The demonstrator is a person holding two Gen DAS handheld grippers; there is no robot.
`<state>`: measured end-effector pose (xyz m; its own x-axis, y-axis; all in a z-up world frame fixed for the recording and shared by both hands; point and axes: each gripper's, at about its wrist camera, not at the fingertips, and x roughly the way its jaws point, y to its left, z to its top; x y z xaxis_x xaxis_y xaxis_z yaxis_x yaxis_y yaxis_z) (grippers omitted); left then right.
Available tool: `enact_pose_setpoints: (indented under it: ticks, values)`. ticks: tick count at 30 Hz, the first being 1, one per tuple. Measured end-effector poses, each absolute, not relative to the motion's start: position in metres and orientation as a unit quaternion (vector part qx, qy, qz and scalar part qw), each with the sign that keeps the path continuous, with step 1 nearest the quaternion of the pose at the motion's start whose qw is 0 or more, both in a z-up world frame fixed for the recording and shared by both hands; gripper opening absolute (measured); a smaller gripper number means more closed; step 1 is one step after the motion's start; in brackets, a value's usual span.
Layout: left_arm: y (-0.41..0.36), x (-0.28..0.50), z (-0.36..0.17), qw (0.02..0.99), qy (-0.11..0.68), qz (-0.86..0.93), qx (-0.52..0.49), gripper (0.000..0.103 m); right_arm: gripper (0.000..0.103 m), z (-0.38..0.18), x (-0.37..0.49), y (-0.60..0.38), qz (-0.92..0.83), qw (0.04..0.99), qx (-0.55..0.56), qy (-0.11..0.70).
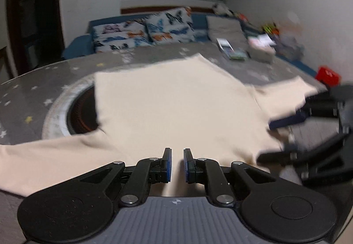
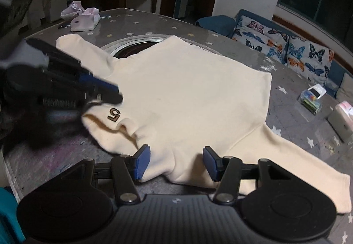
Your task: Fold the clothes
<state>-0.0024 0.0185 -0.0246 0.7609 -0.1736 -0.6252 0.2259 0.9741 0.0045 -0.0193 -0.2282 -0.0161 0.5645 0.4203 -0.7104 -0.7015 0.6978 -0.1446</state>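
A cream long-sleeved top lies spread flat on the grey star-patterned table, also in the right wrist view, with a "5" patch on its collar. My left gripper hovers over the garment's near edge, its jaws a narrow gap apart with cream cloth showing between them; whether they pinch it is unclear. It shows blurred at the left of the right wrist view, by the collar. My right gripper is open, straddling the shoulder edge; it shows blurred at right in the left wrist view.
A round recessed burner ring in the table is partly covered by the garment. Tissue packs, a clear plastic box and a white box sit on the table. A blue sofa with butterfly cushions stands behind.
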Motion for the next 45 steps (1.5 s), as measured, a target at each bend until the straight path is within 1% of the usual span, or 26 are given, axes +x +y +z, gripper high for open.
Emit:
enact_pose_setpoints:
  ticks: [4,6,8,17,20,22,27,35,40,42,45]
  values:
    - [0.016,-0.007,-0.027,0.938,0.325,-0.111,0.056,0.013,0.052,-0.008,-0.02,-0.23,0.326,0.865,-0.203,0.322]
    - [0.017,-0.008,-0.028,0.938,0.325,-0.112,0.053,0.013,0.052,-0.014,-0.019,-0.227,0.332,0.859,-0.2,0.334]
    - [0.018,-0.011,-0.028,0.937,0.327,-0.114,0.05,0.013,0.047,-0.021,-0.021,-0.225,0.34,0.852,-0.197,0.346]
    - [0.027,-0.033,-0.025,0.932,0.339,-0.123,0.036,0.012,0.048,-0.019,-0.046,-0.242,0.351,0.844,-0.181,0.362]
    - [0.033,-0.03,-0.02,0.93,0.345,-0.121,0.03,0.012,0.048,-0.01,-0.046,-0.256,0.352,0.848,-0.148,0.368]
    - [0.037,-0.025,-0.014,0.932,0.341,-0.116,0.024,0.013,0.048,-0.001,-0.041,-0.273,0.329,0.862,-0.132,0.362]
    - [0.028,-0.007,0.0,0.935,0.33,-0.128,0.012,0.013,0.048,0.008,-0.004,-0.329,0.208,0.904,-0.116,0.356]
    - [-0.025,0.02,0.001,0.928,0.331,-0.17,0.02,0.013,0.047,-0.009,0.062,-0.419,0.032,0.926,-0.066,0.369]
    - [-0.051,0.033,0.0,0.923,0.334,-0.188,0.031,0.016,0.047,-0.023,0.074,-0.453,-0.004,0.925,-0.01,0.379]
    - [-0.061,0.038,-0.001,0.921,0.335,-0.194,0.035,0.017,0.046,-0.029,0.077,-0.465,-0.013,0.924,0.013,0.383]
    - [-0.073,0.046,-0.005,0.917,0.341,-0.203,0.036,0.017,0.035,-0.029,0.078,-0.468,-0.005,0.926,0.023,0.378]
